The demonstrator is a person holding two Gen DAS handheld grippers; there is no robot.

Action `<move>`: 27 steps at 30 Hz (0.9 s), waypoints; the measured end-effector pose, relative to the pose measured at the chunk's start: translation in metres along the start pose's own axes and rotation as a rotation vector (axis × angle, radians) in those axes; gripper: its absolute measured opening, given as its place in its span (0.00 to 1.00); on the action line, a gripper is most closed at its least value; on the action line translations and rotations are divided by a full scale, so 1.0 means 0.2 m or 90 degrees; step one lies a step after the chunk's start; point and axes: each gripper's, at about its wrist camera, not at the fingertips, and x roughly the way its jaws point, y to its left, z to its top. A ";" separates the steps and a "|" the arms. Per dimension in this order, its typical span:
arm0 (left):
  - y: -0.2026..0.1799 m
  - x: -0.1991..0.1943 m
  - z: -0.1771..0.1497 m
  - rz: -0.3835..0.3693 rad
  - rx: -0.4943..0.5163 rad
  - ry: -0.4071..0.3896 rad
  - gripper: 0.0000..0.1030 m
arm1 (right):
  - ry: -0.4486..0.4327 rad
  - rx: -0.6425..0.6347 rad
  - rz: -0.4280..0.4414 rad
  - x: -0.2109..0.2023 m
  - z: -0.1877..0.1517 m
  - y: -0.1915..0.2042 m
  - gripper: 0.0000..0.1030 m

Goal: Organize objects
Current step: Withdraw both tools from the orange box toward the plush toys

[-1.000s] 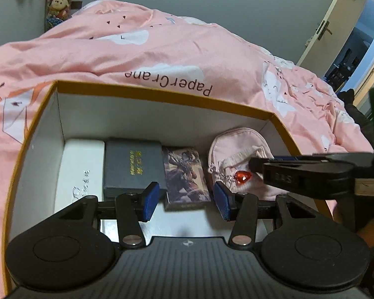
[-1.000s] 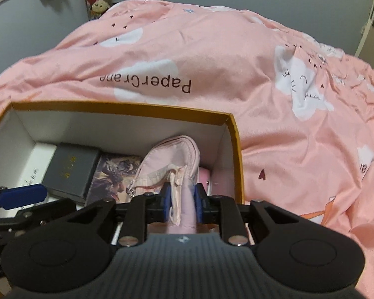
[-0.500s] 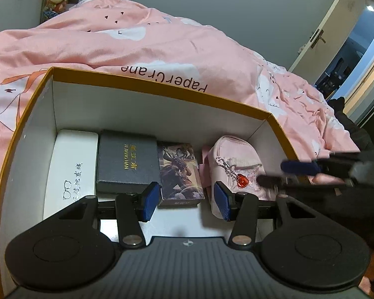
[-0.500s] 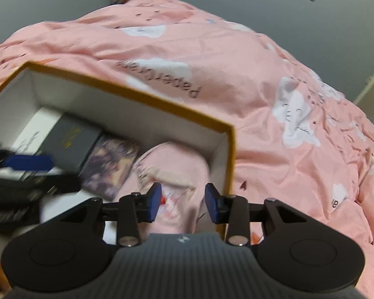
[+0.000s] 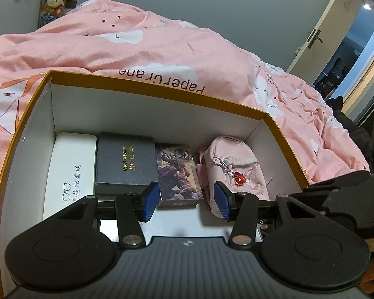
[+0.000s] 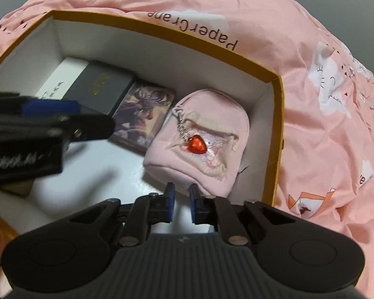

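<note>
Released and lying flat now, the pink pouch (image 6: 199,144) sits in the right end of the box (image 6: 278,114); a second ago it stood pinched upright in the right gripper (image 6: 180,204), which has since pulled back above the near edge of the pouch, jaws nearly together with a narrow gap and nothing between them. Left gripper (image 5: 185,201) hovers inside the box, jaws wide apart, empty.

Progress, judged: four items lined along the far wall, white glasses case (image 5: 67,169), dark case (image 5: 126,162), picture card box (image 5: 178,174), pouch with red heart charm (image 5: 239,181). No loose items visible on the pink duvet (image 5: 162,49), so packing looks close to done.

Left view alone shows the open door (image 5: 331,25) and stuffed toys (image 5: 53,0). Right view alone shows the duvet right of the box.
</note>
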 end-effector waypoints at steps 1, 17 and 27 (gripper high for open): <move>-0.01 0.00 0.00 0.001 0.003 -0.001 0.55 | 0.000 -0.001 -0.002 0.01 0.00 0.00 0.08; -0.15 -0.22 0.00 0.022 0.073 -0.102 0.55 | -0.150 0.052 -0.005 -0.34 -0.15 0.02 0.28; -0.28 -0.46 -0.05 0.005 0.131 -0.134 0.55 | -0.283 0.105 -0.047 -0.65 -0.40 0.04 0.53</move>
